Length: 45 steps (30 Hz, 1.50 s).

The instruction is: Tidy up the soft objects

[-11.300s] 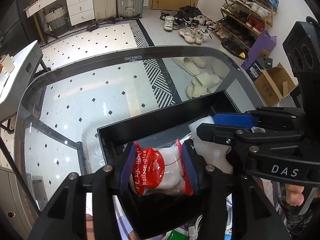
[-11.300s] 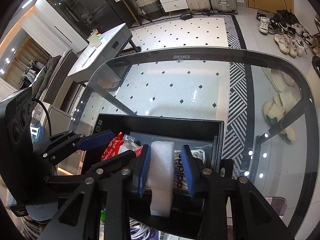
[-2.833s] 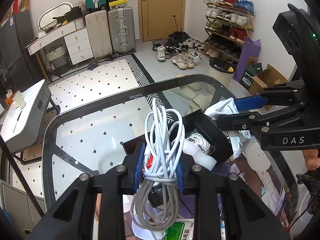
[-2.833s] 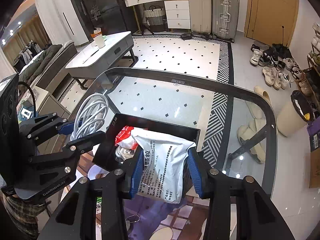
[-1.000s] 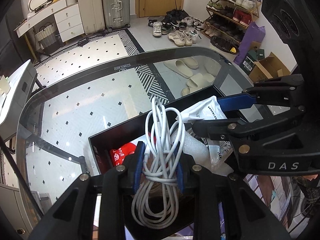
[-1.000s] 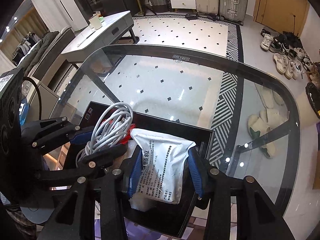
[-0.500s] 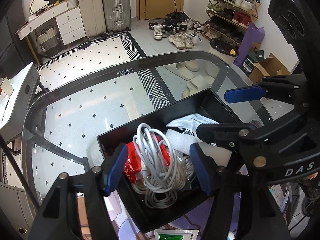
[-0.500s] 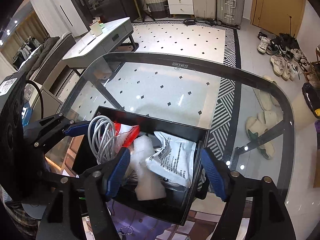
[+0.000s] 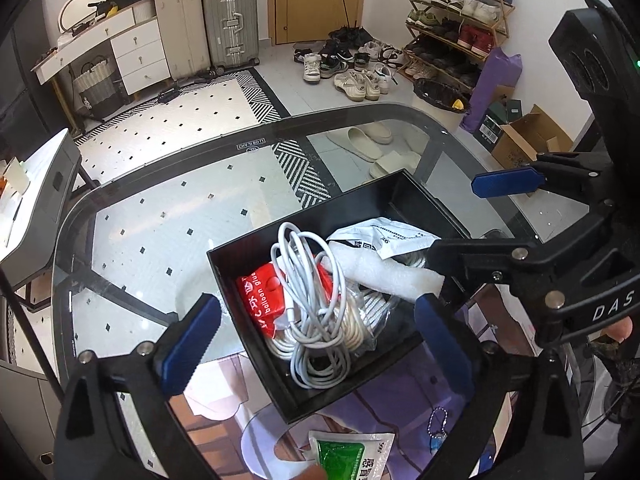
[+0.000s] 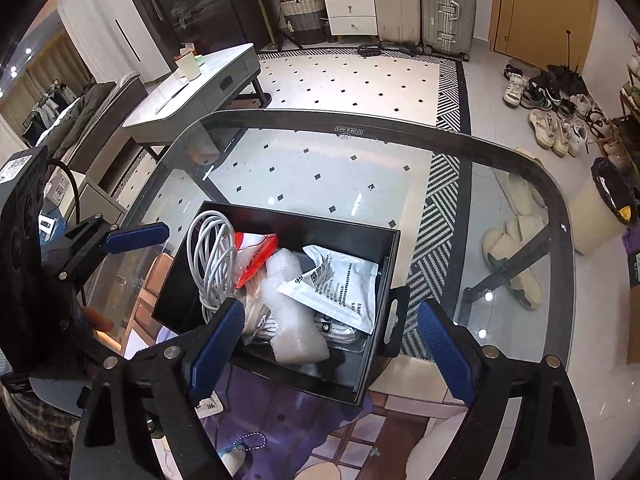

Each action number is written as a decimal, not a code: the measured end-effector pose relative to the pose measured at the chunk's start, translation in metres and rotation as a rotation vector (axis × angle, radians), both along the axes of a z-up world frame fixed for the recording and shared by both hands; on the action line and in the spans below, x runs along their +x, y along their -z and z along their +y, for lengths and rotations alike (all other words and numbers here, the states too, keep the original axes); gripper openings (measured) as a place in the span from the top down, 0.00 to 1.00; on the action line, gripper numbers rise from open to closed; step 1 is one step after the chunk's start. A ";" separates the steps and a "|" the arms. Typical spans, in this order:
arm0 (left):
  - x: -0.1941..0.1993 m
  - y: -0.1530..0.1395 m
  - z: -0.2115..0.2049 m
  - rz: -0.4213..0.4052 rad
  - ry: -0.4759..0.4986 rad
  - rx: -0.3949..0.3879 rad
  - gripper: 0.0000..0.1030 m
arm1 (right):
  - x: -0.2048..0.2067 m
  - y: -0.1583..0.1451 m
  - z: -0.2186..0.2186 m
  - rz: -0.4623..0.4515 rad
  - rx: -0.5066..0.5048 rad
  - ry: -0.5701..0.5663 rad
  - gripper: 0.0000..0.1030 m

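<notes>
A black box (image 9: 340,208) (image 10: 376,356) stands on the glass table. In it lie a coiled white cable (image 9: 316,320) (image 10: 212,256), a red balloon-glue packet (image 9: 256,300) (image 10: 256,258), a white foam piece (image 9: 384,276) (image 10: 292,320) and a white printed pouch (image 9: 384,232) (image 10: 340,288). My left gripper (image 9: 318,340) hangs above the box's near left part, its jaws opening wide, and the pads touch nothing. My right gripper (image 10: 330,350) hovers over the near right part, its jaws also opening and holding nothing. Each gripper shows at the edge of the other's view.
The glass table (image 10: 320,168) runs on beyond the box, and the tiled floor and slippers show through it. A purple printed mat (image 10: 288,416) lies under the box's near side. On it are a green sachet (image 9: 344,456) and a bead-chain trinket (image 9: 438,420).
The left gripper let go of the cable coil, which now lies in the box. The right gripper released the white pouch into the box. Both have opened wide and drawn back upward.
</notes>
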<state>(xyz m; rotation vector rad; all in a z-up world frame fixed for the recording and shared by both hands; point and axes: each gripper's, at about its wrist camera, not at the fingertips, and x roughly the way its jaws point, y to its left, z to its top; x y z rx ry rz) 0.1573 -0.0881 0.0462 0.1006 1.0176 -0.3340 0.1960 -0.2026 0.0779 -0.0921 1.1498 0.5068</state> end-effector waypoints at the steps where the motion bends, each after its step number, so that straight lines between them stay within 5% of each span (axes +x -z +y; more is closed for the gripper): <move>1: -0.002 0.000 0.001 0.004 0.003 0.000 0.03 | -0.001 -0.001 -0.001 -0.001 -0.002 0.001 0.12; 24: -0.054 0.000 0.022 -0.015 0.020 0.054 0.00 | -0.083 -0.021 -0.013 -0.044 -0.011 -0.015 0.11; 45: -0.082 0.014 0.020 -0.022 0.059 0.063 0.00 | -0.128 0.010 -0.014 0.011 -0.022 -0.008 0.11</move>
